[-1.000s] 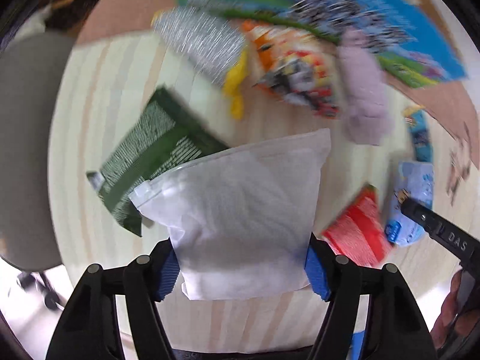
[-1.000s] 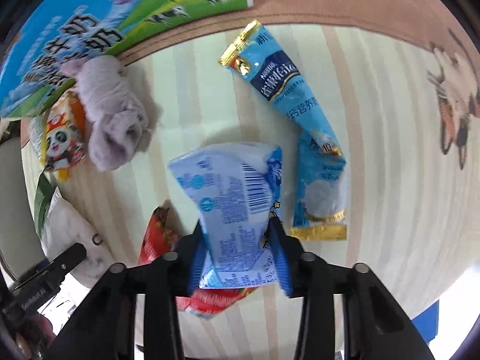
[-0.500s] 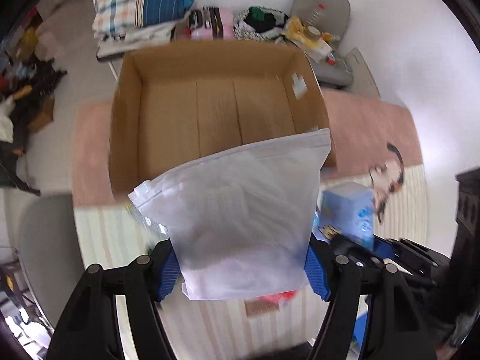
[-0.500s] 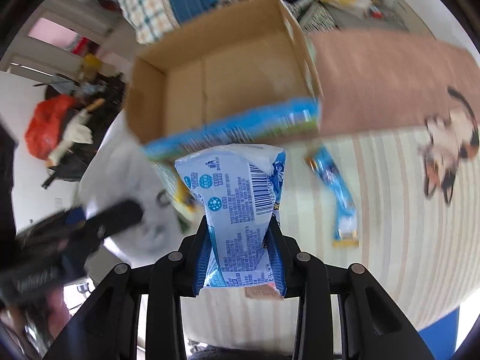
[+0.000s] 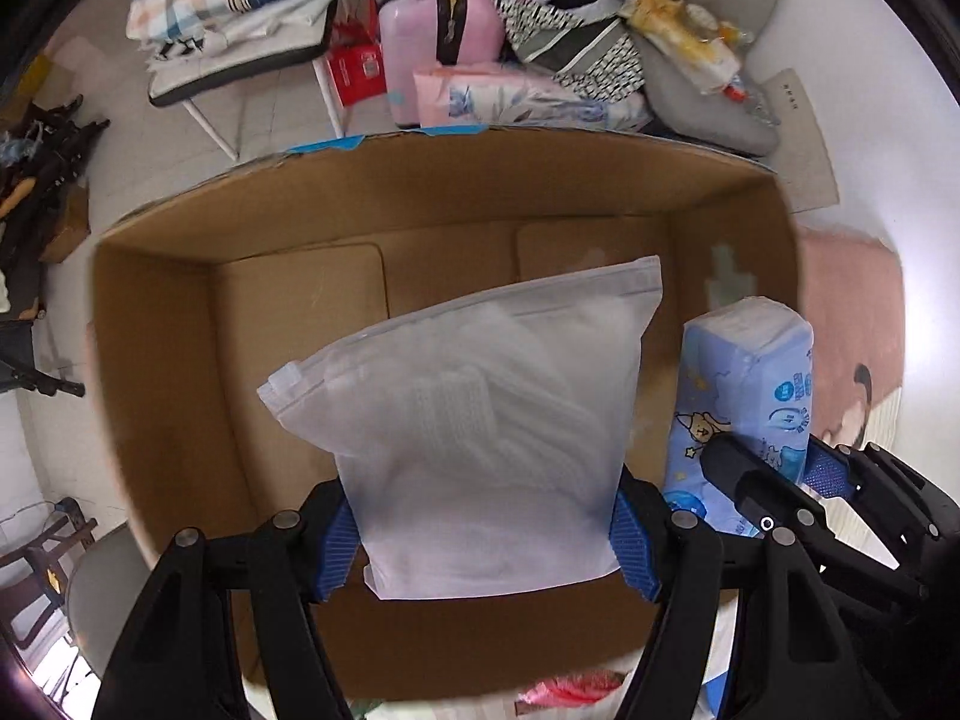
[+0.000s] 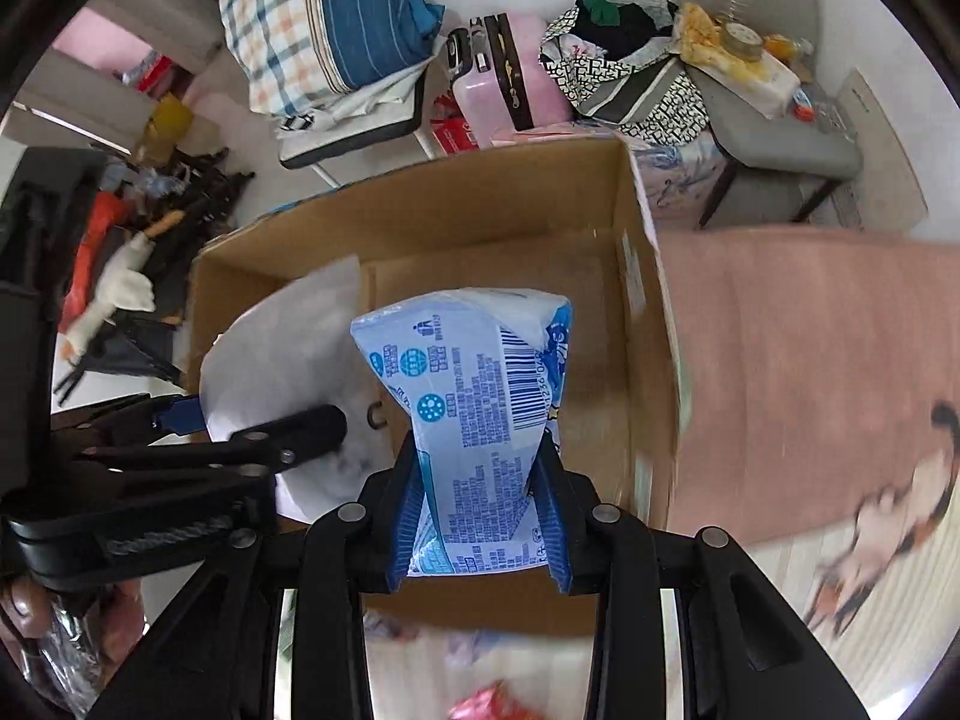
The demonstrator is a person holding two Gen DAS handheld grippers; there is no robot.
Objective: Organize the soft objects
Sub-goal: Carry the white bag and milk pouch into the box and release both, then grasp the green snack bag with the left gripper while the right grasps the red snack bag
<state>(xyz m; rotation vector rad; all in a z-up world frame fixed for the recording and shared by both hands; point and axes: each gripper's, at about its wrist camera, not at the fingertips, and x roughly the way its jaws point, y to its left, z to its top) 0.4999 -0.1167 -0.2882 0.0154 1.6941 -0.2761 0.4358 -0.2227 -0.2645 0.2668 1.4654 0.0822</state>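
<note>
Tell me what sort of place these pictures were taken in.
Probably a lived-in room at home, used for storage. A pink hard-shell suitcase stands by folded checked bedding on a chair, a grey upholstered chair is heaped with clutter, and a pink rug lies on the floor.

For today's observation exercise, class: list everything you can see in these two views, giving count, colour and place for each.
cardboard box: one, brown, open, below both grippers
zip bag: one, frosted white, over the box
tissue pack: one, blue and white, over the box
suitcase: one, pink, floor behind the box
checked bundle: one, blue and white, on a folding seat
grey chair: one, right rear
rug: one, pink, right of the box
left hand-held gripper: black, blue pads, clamping the zip bag
right hand-held gripper: black, blue pads, clamping the tissue pack
</note>
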